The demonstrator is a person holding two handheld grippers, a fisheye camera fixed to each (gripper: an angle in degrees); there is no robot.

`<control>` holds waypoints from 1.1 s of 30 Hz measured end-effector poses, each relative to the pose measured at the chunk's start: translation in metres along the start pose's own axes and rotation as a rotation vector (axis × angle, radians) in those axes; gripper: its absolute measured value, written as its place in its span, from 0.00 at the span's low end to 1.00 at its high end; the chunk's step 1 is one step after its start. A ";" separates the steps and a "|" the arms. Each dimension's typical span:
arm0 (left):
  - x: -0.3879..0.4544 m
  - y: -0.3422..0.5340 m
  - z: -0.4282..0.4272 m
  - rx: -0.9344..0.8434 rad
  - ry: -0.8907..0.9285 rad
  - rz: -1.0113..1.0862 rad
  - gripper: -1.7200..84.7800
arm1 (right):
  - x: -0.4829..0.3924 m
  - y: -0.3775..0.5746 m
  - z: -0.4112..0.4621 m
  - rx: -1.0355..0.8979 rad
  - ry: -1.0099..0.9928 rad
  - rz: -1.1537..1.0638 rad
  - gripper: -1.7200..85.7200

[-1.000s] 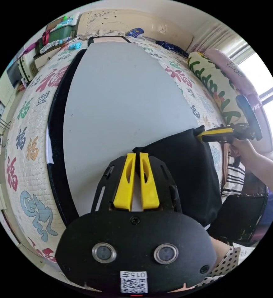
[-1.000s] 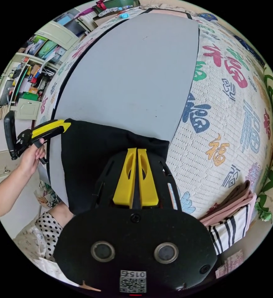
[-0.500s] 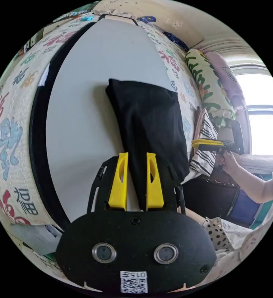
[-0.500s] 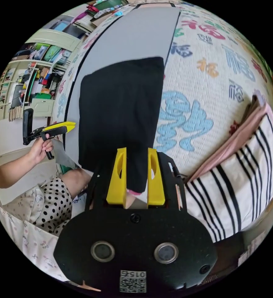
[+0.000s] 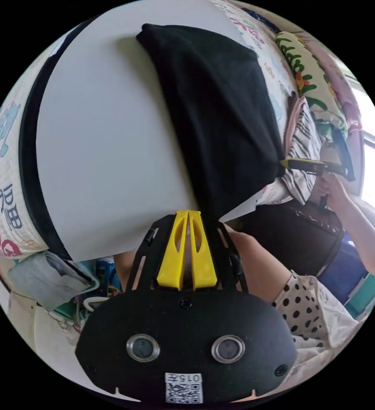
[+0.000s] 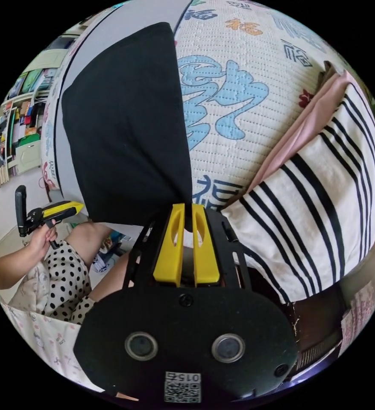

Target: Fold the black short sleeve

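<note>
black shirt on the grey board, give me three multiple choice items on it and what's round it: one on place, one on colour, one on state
1. Where does the striped garment lie, seen from the right gripper view?
A. on top of the black shirt
B. on the patterned quilt beside the grey board
C. in the left gripper

2. What colour are the jaws of the right gripper?
A. red
B. yellow
C. green

3. In what state is the black shirt?
A. spread flat with both sleeves out
B. hanging in the air
C. folded into a narrow stack on the grey board, its near end over the edge

Answers:
1 B: it lies on the patterned quilt, off the board.
2 B: both jaws are yellow.
3 C: the shirt lies as a compact dark strip, no sleeves showing; the left gripper is off it.
</note>
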State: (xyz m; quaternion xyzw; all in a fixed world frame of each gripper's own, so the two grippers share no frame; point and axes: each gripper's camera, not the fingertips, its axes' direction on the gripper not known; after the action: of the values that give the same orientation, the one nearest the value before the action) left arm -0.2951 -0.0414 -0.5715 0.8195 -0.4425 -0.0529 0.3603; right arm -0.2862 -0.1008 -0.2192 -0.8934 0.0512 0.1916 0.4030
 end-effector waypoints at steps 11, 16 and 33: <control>-0.009 -0.042 -0.145 0.497 0.084 0.073 0.15 | 0.028 -0.052 -0.064 0.258 -0.066 -0.212 0.12; -0.022 -0.105 -0.185 0.629 0.065 0.003 0.18 | 0.029 -0.136 -0.102 0.400 -0.021 -0.284 0.16; 0.024 -0.134 -0.267 0.584 -0.106 -0.031 0.17 | 0.082 -0.355 -0.014 0.274 -0.024 -0.311 0.14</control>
State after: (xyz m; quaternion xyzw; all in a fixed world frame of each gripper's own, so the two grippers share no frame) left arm -0.0800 0.1319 -0.4557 0.8913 -0.4444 0.0285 0.0847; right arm -0.1189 0.1312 0.0064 -0.8251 -0.0666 0.1291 0.5460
